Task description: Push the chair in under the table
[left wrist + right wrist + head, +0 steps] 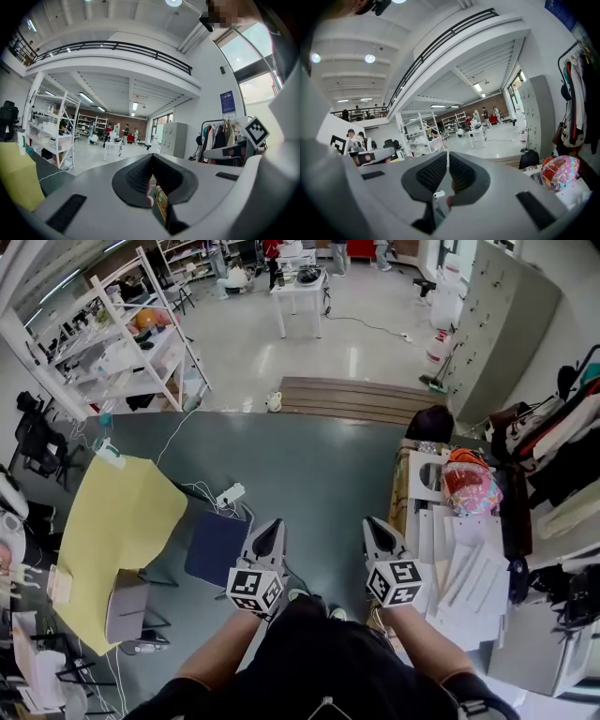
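Chair (pixel 216 547) sits just beside the yellow table (pixel 122 512), not under it; left claw (pixel 272 526) and right claw (pixel 373 526) both closed, empty. Push the seat edge squarely toward the table; avoid skewing.

The L gripper (pixel 272 527) & R gripper (pixel 373 526) shells are being seen as smooth matt grey plastic; the pads (pixel 136 176) are being shown as black, ribbed, rubbery-looking. The chair (pixel 216 547) seat is being read as dark-blue matt cloth. A yellow sheet (pixel 122 512), matt, poss. paper, is being seen. The floor (pixel 309 465) is being shown matt grey-green nearby, pale & glossy farther off. The platform (pixel 361 397) is being seen as slatted wood, the shelving (pixel 141 343) as white-painted metal.
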Demonstrator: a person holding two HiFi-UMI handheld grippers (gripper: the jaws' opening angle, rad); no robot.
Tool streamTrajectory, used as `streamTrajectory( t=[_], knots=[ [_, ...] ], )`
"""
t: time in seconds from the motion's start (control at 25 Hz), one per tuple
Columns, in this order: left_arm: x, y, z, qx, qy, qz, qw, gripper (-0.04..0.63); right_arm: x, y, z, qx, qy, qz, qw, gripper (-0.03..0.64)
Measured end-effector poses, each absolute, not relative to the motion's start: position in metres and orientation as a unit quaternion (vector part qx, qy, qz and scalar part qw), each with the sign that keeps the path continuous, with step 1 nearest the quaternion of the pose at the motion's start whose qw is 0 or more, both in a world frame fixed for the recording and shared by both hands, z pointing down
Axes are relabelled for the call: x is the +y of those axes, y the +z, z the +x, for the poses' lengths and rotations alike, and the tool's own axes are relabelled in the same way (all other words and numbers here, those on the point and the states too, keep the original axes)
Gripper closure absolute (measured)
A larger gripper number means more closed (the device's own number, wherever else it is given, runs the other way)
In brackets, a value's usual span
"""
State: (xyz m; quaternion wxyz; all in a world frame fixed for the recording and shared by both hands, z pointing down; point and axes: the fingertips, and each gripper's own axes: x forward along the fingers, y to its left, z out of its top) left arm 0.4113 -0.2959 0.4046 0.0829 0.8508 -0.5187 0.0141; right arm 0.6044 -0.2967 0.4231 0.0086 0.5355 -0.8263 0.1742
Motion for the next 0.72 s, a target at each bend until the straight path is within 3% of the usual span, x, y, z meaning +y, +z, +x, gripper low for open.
streamTrajectory(
  t=[0.24,0.72],
  knots=[
    [-0.350,0.392,0.410,-0.507,-0.002,0.859,0.063,0.586,-0.349,0.418,0.603,-0.820,0.161,0.549,0.013,0.589],
    [-0.426,0.376,0.302,-0.559,-0.016,0.827,0.063,0.586,-0.448,0.375,0.491,-0.858,0.126,0.498,0.007,0.589]
  ],
)
